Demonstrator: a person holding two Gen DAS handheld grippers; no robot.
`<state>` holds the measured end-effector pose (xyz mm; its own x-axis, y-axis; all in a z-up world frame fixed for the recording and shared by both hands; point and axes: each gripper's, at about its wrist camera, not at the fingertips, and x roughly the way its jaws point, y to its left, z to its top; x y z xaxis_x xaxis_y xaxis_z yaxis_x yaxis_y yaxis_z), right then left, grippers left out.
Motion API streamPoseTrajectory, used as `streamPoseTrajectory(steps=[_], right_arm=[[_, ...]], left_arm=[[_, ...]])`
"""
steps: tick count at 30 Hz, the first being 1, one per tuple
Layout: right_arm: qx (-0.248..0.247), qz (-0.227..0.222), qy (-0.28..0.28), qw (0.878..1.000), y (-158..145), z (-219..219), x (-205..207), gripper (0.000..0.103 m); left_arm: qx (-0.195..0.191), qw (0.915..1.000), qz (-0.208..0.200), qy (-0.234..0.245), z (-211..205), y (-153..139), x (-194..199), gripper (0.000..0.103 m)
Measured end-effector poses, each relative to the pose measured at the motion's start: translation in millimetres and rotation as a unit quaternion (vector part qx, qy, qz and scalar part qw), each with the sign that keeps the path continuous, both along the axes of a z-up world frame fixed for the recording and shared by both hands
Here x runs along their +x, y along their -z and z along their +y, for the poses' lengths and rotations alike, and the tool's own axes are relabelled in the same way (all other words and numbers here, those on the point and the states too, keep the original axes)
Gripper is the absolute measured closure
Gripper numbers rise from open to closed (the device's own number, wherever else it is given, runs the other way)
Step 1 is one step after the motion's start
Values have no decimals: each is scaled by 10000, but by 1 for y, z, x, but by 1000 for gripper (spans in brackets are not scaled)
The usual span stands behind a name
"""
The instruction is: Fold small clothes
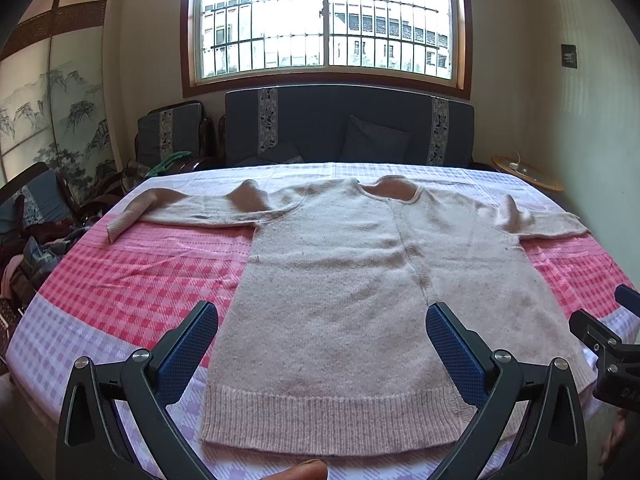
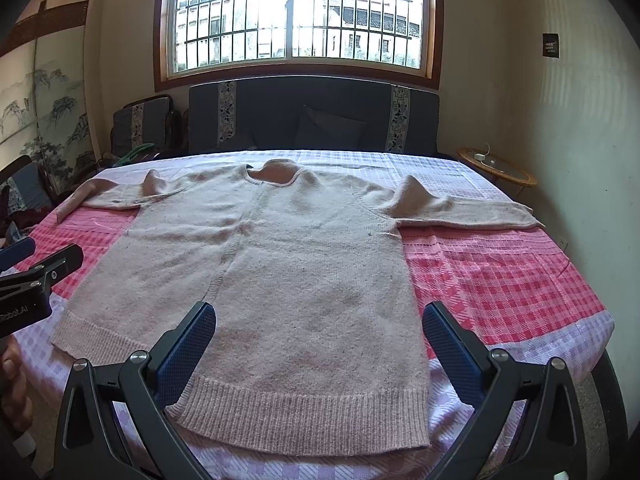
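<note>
lying flat, sweater runs hem-near to collar-far, sleeves sideways.

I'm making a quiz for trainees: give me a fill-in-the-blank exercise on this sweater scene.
1. The pale pink knitted sweater lies ____ on the checked pink and lilac tablecloth.
2. Both its sleeves are spread ____.
3. The left gripper and the right gripper both stand ____.
4. The sweater's ribbed hem lies on the side ____ the grippers.

Missing words: flat; outward; open; nearest

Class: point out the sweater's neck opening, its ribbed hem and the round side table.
neck opening (image 2: 276, 172), right wrist view, inside back of collar.
ribbed hem (image 1: 332, 420), left wrist view, middle of ribbing.
side table (image 2: 516, 178), right wrist view, wooden rim.
</note>
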<state>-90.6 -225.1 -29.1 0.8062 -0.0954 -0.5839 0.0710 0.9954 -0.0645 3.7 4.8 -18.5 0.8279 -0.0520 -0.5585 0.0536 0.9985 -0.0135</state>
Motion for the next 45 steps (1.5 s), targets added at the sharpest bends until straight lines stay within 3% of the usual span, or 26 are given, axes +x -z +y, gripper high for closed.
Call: streamPoseTrajectory(steps=[9, 37, 39, 42, 44, 45], right_arm=[[105, 201, 2, 9997, 6, -4, 13, 0], [294, 822, 2, 9962, 29, -42, 101, 0], [599, 792, -299, 9946, 30, -56, 108, 0], [1626, 798, -572, 9818, 35, -106, 126, 3], [2421, 760, -464, 9662, 41, -159, 141, 15], [2746, 757, -271, 9582, 44, -190, 149, 27]], left_arm=[[-28, 9997, 260, 22, 1, 7, 19, 0], [437, 9979, 403, 259, -44, 26, 101, 0], [483, 9978, 350, 276, -46, 34, 109, 0], [390, 9978, 383, 361, -43, 47, 124, 0], [236, 9986, 310, 347, -38, 53, 129, 0], [167, 9990, 254, 319, -35, 55, 130, 0]])
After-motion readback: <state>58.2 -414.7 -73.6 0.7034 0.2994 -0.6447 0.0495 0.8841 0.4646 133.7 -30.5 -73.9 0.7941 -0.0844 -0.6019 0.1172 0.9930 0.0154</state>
